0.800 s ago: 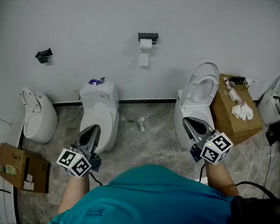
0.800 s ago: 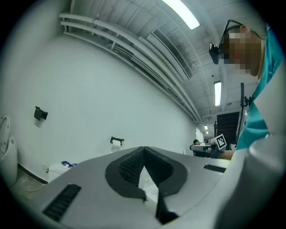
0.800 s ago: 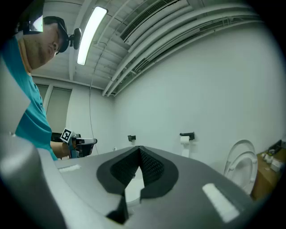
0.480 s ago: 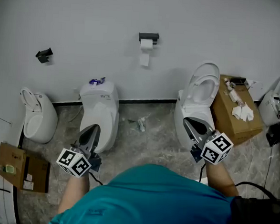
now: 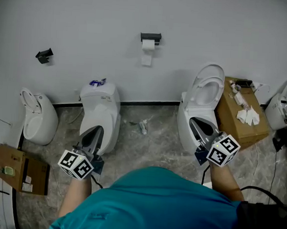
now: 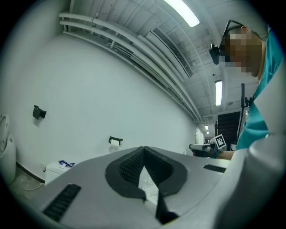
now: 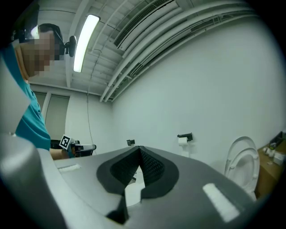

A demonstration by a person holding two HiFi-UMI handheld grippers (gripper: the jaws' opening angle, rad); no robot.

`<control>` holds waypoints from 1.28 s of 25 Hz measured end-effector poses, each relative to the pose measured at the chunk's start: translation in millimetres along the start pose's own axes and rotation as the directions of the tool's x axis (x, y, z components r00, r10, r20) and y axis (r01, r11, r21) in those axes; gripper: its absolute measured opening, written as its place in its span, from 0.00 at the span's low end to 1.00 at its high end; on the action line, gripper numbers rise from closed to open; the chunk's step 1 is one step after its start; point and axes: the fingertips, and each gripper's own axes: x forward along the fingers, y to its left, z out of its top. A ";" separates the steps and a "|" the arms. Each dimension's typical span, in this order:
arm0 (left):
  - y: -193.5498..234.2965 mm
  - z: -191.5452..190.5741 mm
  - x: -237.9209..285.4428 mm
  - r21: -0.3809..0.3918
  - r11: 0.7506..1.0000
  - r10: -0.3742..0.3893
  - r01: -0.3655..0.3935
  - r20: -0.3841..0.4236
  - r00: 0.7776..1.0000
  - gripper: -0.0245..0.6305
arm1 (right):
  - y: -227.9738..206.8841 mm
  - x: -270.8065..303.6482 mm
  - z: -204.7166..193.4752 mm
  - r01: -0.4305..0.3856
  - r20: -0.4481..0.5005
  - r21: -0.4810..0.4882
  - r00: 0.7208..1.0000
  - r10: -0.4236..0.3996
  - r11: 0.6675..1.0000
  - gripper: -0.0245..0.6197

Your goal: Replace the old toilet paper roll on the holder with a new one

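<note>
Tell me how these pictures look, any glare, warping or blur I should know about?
Head view: soft, even light, sharp, with only a faint shadow below the toilet paper holder. Left gripper view: strong fisheye bending, dark corners, and the ceiling light blown out white. Right gripper view: the same bending and dark corners, with a glaring strip light.

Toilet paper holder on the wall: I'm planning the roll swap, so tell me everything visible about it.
The toilet paper holder is a small black bar-shaped bracket fixed on the white wall, higher than the tank toilet and the open-lidded toilet, roughly between them. A slim white roll hangs just under it, a strip of paper trailing straight down. Only the wall and roll touch it; finer parts are too small to tell.
</note>
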 end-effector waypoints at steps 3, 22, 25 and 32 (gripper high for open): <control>-17.2 -4.2 14.1 -0.002 1.000 -0.001 0.001 -0.001 1.000 0.05 | -8.7 -12.7 3.1 -0.024 -0.012 -0.029 1.000 0.024 0.999 0.04; -60.1 -30.6 84.7 -0.028 0.999 -0.022 0.021 -0.038 0.999 0.05 | -73.2 -33.8 -3.4 -0.071 -0.054 -0.049 0.996 0.068 0.996 0.05; -34.1 -31.6 94.0 -0.039 0.998 -0.044 0.043 -0.036 0.998 0.05 | -73.3 -7.0 -8.3 -0.066 -0.064 -0.058 0.996 0.063 0.996 0.05; 66.3 -11.1 124.8 -0.050 0.991 -0.126 0.125 -0.014 0.992 0.05 | -68.4 93.8 -2.6 -0.020 -0.063 -0.086 0.998 0.015 0.996 0.05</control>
